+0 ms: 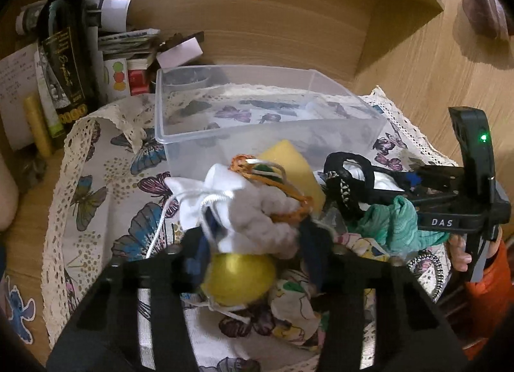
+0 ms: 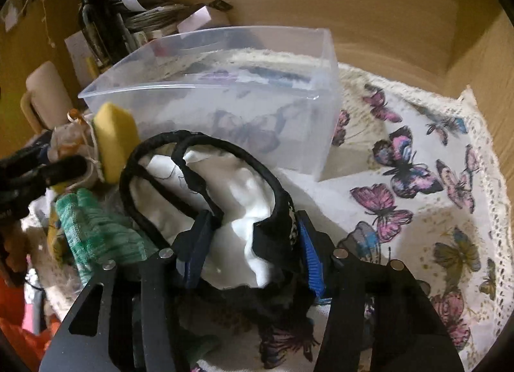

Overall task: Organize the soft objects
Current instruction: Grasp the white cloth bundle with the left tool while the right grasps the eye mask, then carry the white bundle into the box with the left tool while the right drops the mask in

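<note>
Lying just ahead of both grippers, past the pile, the bin (image 1: 257, 115) sits on the cloth (image 1: 96, 179) with its open top facing up and its long side running across the left view; nothing soft shows inside it. The left gripper (image 1: 253, 243) has its jaws drawn in on the bundle (image 1: 257, 211), a grey and white wad with orange cord, which fills the gap between the pads; the pads appear to press on it. The right gripper (image 2: 253, 250) pinches white fabric (image 2: 244, 211) and a black strap (image 2: 205, 153) between its blue pads. Both loads sit on the near side of the bin, beside the sponge (image 1: 295, 163), so each hand looks about equally close
</note>
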`<action>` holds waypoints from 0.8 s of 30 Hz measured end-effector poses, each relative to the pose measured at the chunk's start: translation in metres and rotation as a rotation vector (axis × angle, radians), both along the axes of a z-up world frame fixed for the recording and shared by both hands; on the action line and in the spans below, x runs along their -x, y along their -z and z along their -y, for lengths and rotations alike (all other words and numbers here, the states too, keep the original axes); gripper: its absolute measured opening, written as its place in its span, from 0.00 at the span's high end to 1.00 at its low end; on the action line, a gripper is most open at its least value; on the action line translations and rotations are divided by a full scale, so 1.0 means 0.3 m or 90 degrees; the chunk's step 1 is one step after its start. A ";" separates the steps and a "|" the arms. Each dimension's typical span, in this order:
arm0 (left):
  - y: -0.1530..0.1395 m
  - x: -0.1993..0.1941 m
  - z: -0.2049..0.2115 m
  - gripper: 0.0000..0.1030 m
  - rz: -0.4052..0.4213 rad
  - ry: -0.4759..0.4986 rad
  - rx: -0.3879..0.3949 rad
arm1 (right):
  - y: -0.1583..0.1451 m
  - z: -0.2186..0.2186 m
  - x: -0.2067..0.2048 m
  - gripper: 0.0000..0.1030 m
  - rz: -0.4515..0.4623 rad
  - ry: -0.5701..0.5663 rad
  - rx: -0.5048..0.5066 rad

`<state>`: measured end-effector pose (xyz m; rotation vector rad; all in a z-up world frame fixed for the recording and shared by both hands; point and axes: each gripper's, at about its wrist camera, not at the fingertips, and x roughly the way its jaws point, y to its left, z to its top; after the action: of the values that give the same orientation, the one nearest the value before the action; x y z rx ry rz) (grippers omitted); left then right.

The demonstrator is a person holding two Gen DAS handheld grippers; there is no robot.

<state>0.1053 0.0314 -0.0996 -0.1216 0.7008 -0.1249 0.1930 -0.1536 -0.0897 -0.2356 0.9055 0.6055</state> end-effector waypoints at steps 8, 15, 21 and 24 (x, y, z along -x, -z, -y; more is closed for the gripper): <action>-0.044 0.038 -0.006 0.73 0.040 -0.015 -0.014 | -0.054 0.057 0.033 0.86 0.054 0.034 -0.022; -0.182 0.111 -0.037 0.73 0.118 -0.038 -0.024 | -0.165 0.110 0.072 0.87 0.116 0.052 -0.073; -0.282 0.129 -0.055 0.73 0.175 -0.051 -0.024 | -0.261 0.124 0.089 0.88 0.169 0.062 -0.113; -0.318 0.113 -0.058 0.73 0.193 -0.059 -0.032 | -0.314 0.116 0.086 0.89 0.193 0.062 -0.133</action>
<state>0.0715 0.0488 -0.0043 -0.0845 0.3955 -0.0360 0.1671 -0.1884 0.0046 -0.0913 0.5542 0.5521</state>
